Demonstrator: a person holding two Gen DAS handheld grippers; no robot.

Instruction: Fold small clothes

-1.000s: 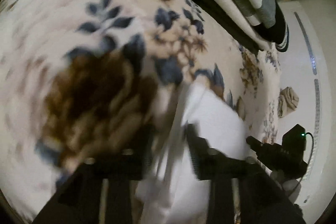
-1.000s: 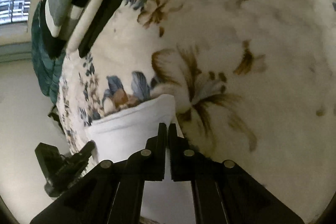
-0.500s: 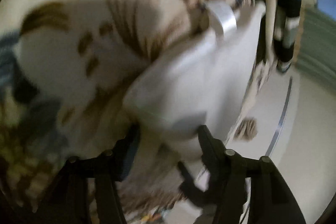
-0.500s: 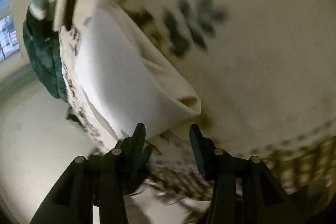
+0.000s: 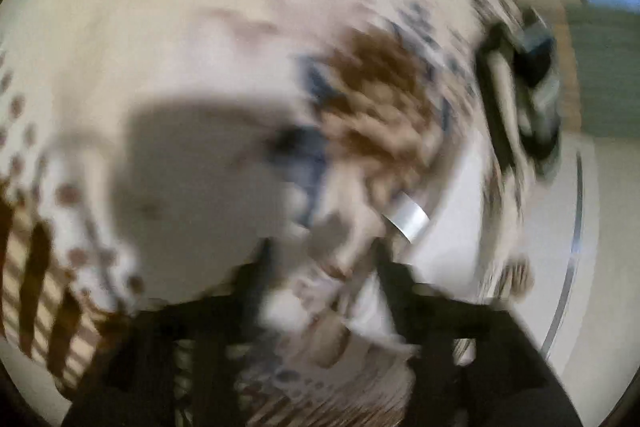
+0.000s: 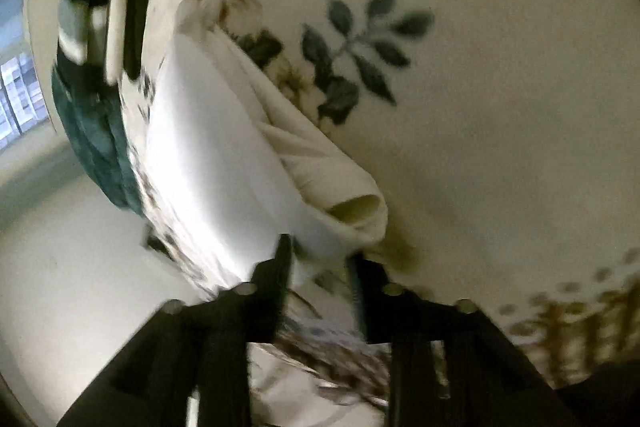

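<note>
A white garment [image 6: 208, 147] lies folded on the floral bedspread [image 6: 480, 107], with a rolled edge [image 6: 352, 205] near its front. My right gripper [image 6: 320, 259] is open, its jaws just in front of that rolled edge and not holding it. The left wrist view is heavily blurred. My left gripper [image 5: 320, 259] is open over the bedspread [image 5: 160, 47]. A white strip of the garment [image 5: 452, 187] shows at its right, with a grey tag [image 5: 408, 217] on it.
A dark rack with black, grey and white clothes [image 6: 84, 7] stands at the bed's far edge; it also shows in the left wrist view [image 5: 528, 87]. A dark green cloth [image 6: 100, 131] hangs at the bed's side. The pale floor [image 6: 60, 267] lies beyond.
Both grippers have let go of the white garment and opened. It now lies folded on the bed. The left gripper has swung away from it, the right has drawn back a little.
</note>
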